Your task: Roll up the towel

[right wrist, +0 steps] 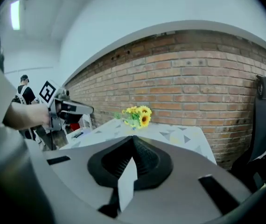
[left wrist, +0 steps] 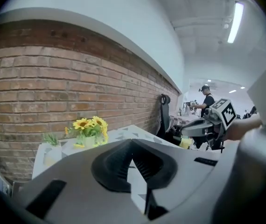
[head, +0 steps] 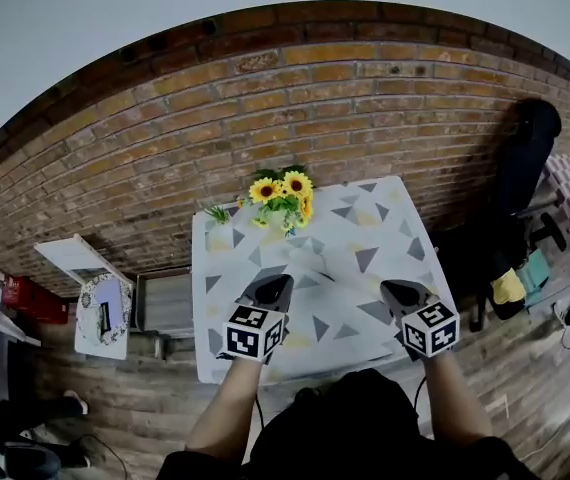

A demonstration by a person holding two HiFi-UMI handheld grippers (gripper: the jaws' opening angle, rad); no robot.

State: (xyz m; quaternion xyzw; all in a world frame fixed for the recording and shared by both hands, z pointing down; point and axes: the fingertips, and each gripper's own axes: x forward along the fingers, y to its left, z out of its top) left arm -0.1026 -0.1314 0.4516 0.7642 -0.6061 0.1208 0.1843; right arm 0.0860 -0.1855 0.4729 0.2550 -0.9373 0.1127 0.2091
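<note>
A pale towel printed with grey triangles lies over the small table. Both grippers hang side by side above its near half in the head view. My left gripper is shut, and a strip of the pale cloth is pinched between its ribbed pads in the left gripper view. My right gripper is shut as well, with a white fold of cloth caught between its pads. A raised fold of towel shows between and beyond the two grippers. How much of the towel is lifted is hidden by the grippers.
A pot of sunflowers and a small green plant stand at the table's far edge by the brick wall. A black office chair is at the right, and a white side table and a patterned stool at the left.
</note>
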